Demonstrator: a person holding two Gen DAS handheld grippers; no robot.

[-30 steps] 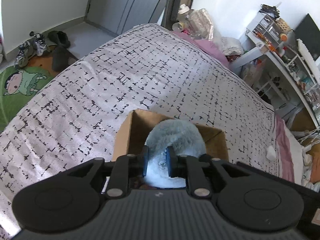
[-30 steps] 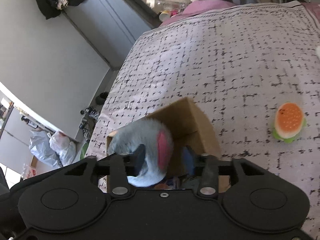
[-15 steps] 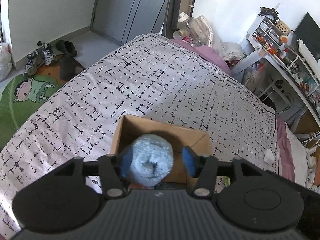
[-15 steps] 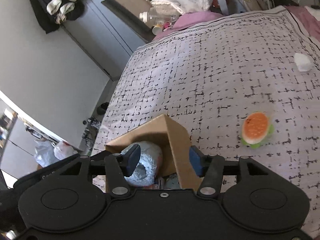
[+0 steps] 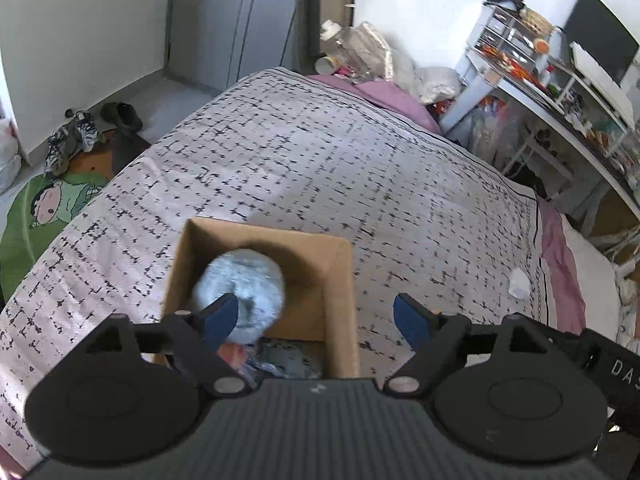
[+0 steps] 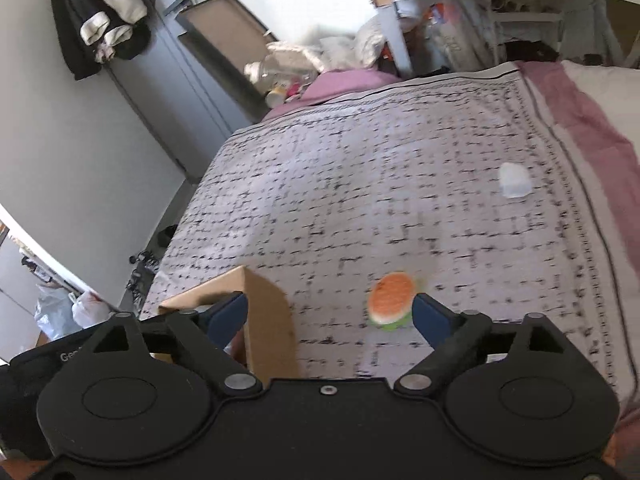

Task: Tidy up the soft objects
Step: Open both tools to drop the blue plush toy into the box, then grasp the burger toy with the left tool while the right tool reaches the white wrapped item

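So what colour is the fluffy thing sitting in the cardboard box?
Pale grey-blue. The fluffy toy shows best in the left wrist view, inside the box.

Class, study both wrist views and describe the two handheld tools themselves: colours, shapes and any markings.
Both the left tool and the right tool are black, each with two round discs and angular arms ending in blue fingertips. Silver pivot screws show on the arms. The left body is ribbed grey; the right is smooth black. Partial white lettering appears at the picture edges, too cut off to read. No sleeves or cables show.
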